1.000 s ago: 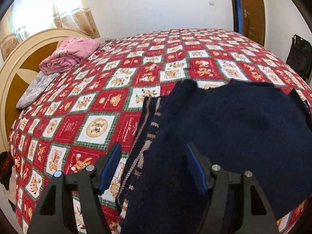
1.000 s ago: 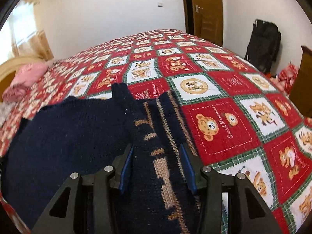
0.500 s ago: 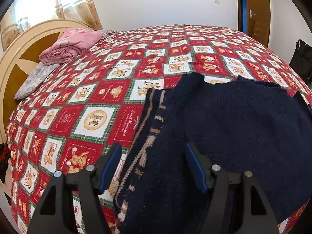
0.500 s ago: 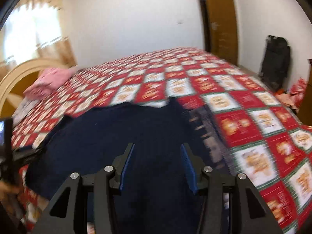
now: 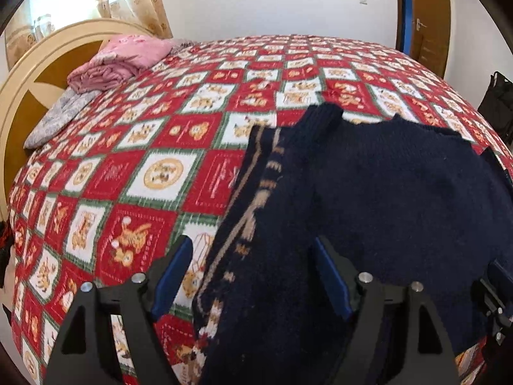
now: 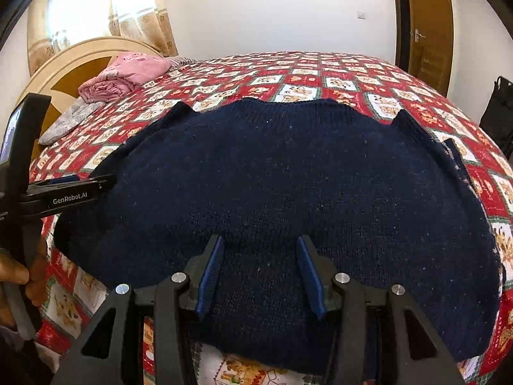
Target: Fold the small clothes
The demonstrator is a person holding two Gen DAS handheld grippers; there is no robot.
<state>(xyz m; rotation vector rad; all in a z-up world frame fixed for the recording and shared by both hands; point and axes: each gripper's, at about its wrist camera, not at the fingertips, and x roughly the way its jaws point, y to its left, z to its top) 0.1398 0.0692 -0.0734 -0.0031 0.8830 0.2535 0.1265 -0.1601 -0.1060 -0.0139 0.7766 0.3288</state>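
A dark navy knitted sweater [image 6: 288, 186] lies spread flat on the bed; it also shows in the left wrist view [image 5: 384, 199]. Its left sleeve with tan patterned stripes [image 5: 253, 199] is folded in along the left side. My left gripper [image 5: 253, 276] is open, its jaws wide apart over the patterned sleeve near the sweater's lower left. It also shows from the side in the right wrist view [image 6: 70, 189]. My right gripper [image 6: 259, 269] is open and empty over the sweater's near hem, at its middle.
The bed has a red, white and green checked cover [image 5: 160, 173]. A folded pink cloth [image 5: 118, 64] and a grey cloth [image 5: 61, 115] lie by the cream headboard [image 5: 25, 77]. A dark bag [image 6: 497, 112] stands by the wall at right. A wooden door [image 6: 426, 25] is behind.
My right gripper has swung left from the patterned right sleeve to the middle of the sweater's near edge. My left gripper has stayed open over the left sleeve.
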